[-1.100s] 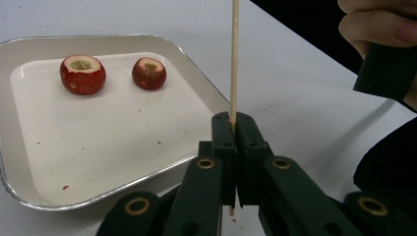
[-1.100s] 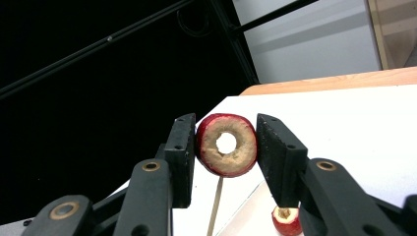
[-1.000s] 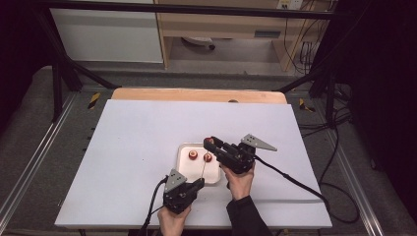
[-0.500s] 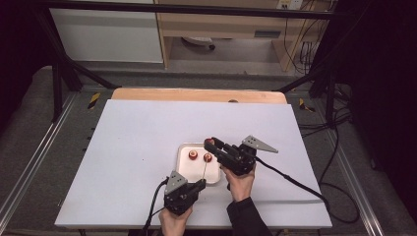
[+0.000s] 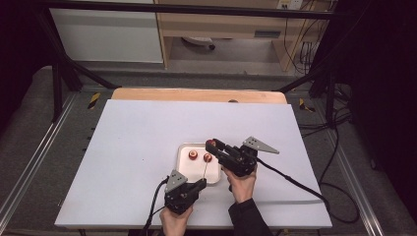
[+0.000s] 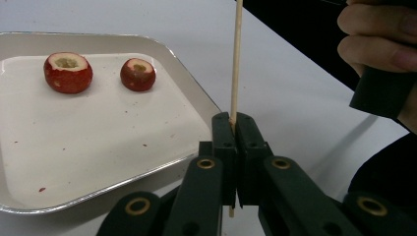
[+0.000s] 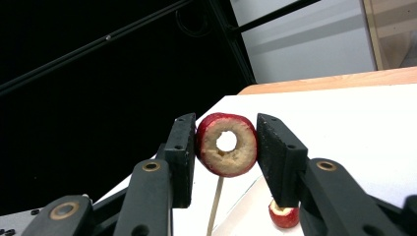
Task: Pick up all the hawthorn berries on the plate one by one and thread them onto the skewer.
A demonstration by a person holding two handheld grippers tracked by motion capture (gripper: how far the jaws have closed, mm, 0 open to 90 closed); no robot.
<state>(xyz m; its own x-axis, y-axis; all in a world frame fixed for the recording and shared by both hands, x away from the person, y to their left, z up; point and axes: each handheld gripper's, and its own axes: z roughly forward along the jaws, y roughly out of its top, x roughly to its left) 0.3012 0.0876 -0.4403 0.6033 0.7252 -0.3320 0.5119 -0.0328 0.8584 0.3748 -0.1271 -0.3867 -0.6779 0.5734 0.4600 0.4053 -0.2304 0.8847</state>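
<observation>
Clamping cored fruit [image 7: 227, 144] in right tongs [image 7: 227, 157], left tongs [image 6: 235, 147] pinching skewer [image 6: 237, 59] below

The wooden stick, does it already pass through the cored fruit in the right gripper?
No, the hole in the fruit is empty; the stick stands below it.

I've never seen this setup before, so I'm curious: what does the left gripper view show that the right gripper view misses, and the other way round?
Left gripper view: the left gripper shut on a wooden skewer, and two cored red fruits side by side on the tray.

Right gripper view: the right gripper holding a cored fruit piece, its hole facing the camera.

Both: the skewer, the tray and the white table.
</observation>
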